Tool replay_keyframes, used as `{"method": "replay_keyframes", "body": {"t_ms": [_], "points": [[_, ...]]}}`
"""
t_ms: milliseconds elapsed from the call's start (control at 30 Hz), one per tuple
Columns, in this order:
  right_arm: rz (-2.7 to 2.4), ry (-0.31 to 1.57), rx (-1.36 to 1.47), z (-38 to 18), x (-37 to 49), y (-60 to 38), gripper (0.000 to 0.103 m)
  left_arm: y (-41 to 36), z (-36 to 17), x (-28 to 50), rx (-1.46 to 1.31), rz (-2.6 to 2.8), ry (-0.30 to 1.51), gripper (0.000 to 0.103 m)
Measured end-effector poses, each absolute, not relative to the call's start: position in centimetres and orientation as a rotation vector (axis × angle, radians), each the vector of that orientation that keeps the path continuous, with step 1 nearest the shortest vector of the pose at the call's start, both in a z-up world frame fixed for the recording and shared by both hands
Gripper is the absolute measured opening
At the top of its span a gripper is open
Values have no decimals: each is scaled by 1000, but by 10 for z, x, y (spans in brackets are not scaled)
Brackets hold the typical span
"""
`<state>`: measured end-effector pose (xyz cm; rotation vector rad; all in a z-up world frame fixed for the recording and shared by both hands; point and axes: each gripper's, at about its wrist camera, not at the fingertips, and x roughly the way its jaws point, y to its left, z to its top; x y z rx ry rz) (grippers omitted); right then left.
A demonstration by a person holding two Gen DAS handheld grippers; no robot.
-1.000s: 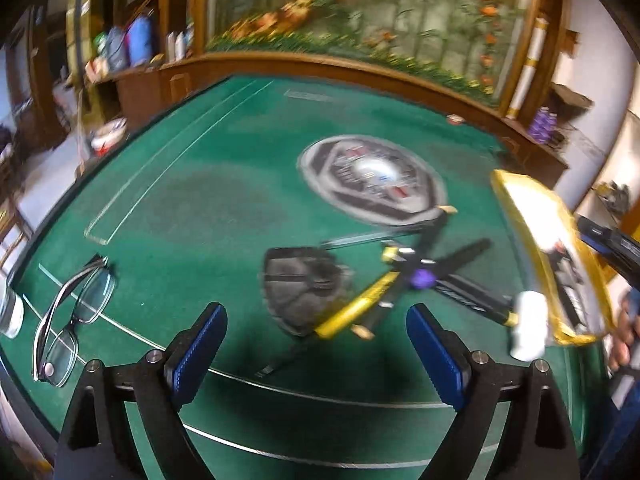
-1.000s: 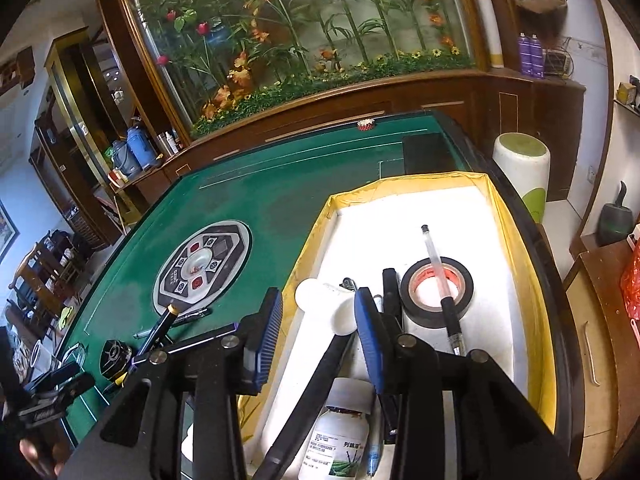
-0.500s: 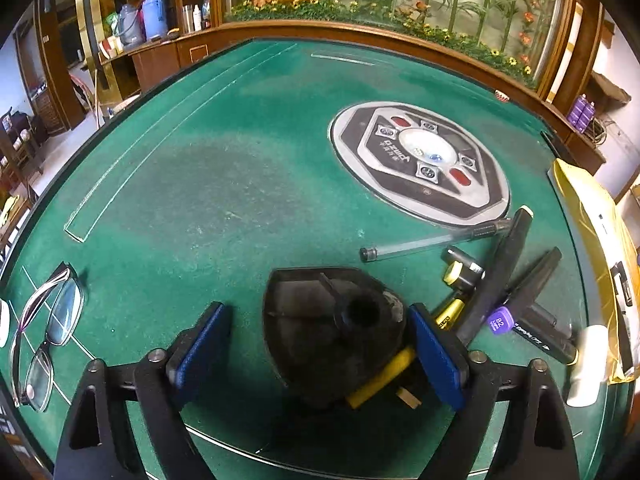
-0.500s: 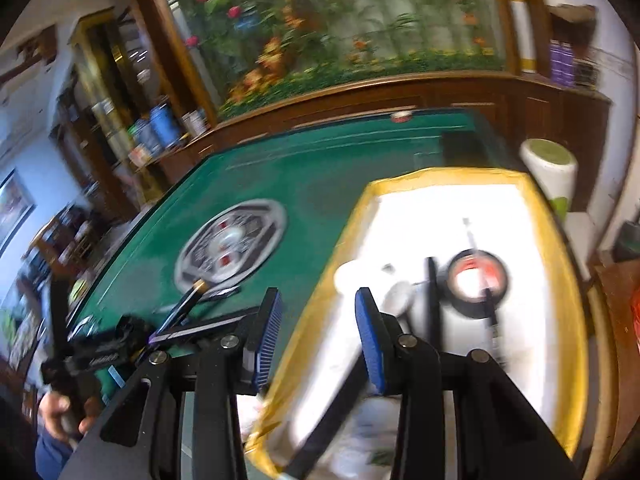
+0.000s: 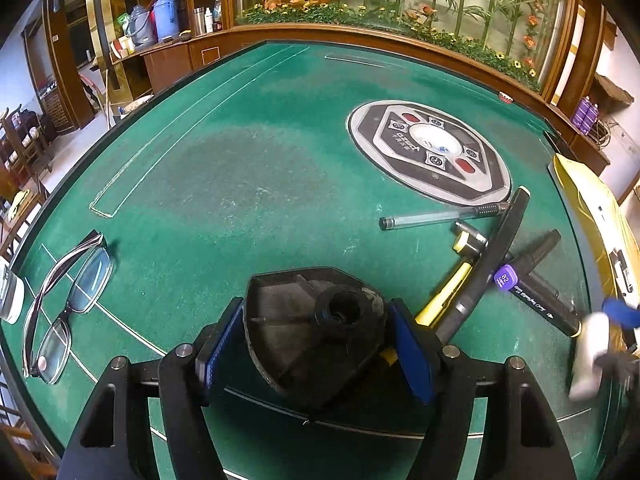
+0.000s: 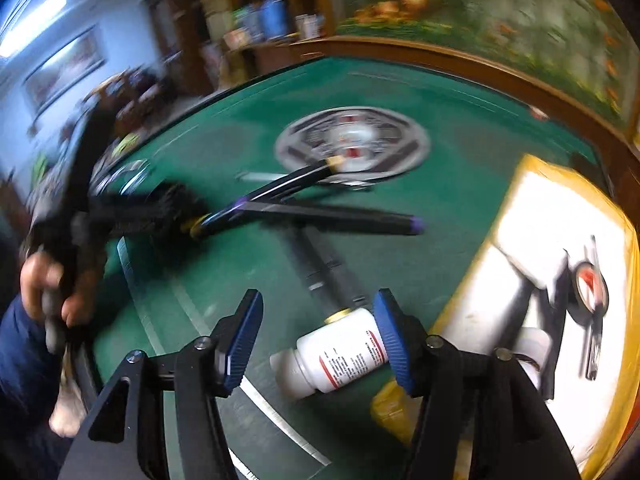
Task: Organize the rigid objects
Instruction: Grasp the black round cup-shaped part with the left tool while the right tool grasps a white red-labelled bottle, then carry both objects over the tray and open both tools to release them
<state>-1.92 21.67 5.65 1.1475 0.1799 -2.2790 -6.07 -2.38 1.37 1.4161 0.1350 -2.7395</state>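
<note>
Left wrist view is showing, largest first, the green felt table (image 5: 240, 168), the yellow-rimmed white tray (image 5: 596, 208) at its right edge, and the black wedge-shaped plastic part (image 5: 316, 332) lying on the felt between the blue pads of the left gripper (image 5: 318, 350), whose jaws are standing closed against its two sides. Right wrist view, blurred, is showing the right gripper (image 6: 316, 336) hanging wide open and empty over the white plastic bottle (image 6: 336, 354) lying just beside the tray corner. Judged step: the left is grasping for a lift toward the tray, needing a firm hold, while the right is needing to settle around the bottle.
</note>
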Motion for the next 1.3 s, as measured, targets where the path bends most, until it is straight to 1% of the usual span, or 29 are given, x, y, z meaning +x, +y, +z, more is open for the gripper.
{"method": "replay_keyframes", "body": {"t_ms": [67, 200, 333, 433, 600, 700, 767, 833, 967, 1067, 1300], "points": [[-2160, 169, 1114, 59, -8, 210, 57, -24, 14, -61, 1416, -2742, 141, 75], [-2152, 344, 1061, 58, 8, 199, 57, -25, 14, -60, 1415, -2747, 150, 75], [-2144, 404, 1016, 63, 15, 200, 58, -24, 14, -60, 1415, -2749, 151, 75], [-2135, 373, 1053, 61, 9, 206, 59, -25, 14, -59, 1414, -2751, 159, 75], [-2106, 265, 1235, 50, -1, 213, 59, -26, 14, -60, 1414, -2749, 153, 75], [-2092, 333, 1262, 43, 4, 204, 58, -25, 14, -61, 1412, -2745, 151, 75], [-2091, 372, 1263, 38, 7, 196, 52, -25, 14, -61, 1412, -2743, 147, 75], [-2095, 392, 1220, 38, 14, 192, 52, -25, 14, -61, 1411, -2743, 148, 75], [-2127, 346, 1123, 48, 17, 191, 52, -28, 15, -60, 1405, -2755, 184, 74], [-2171, 270, 1096, 55, 10, 198, 52, -29, 18, -55, 1375, -2765, 186, 74], [-2264, 100, 1117, 62, -13, 220, 52, -19, 35, -46, 1326, -2820, 174, 74]]}}
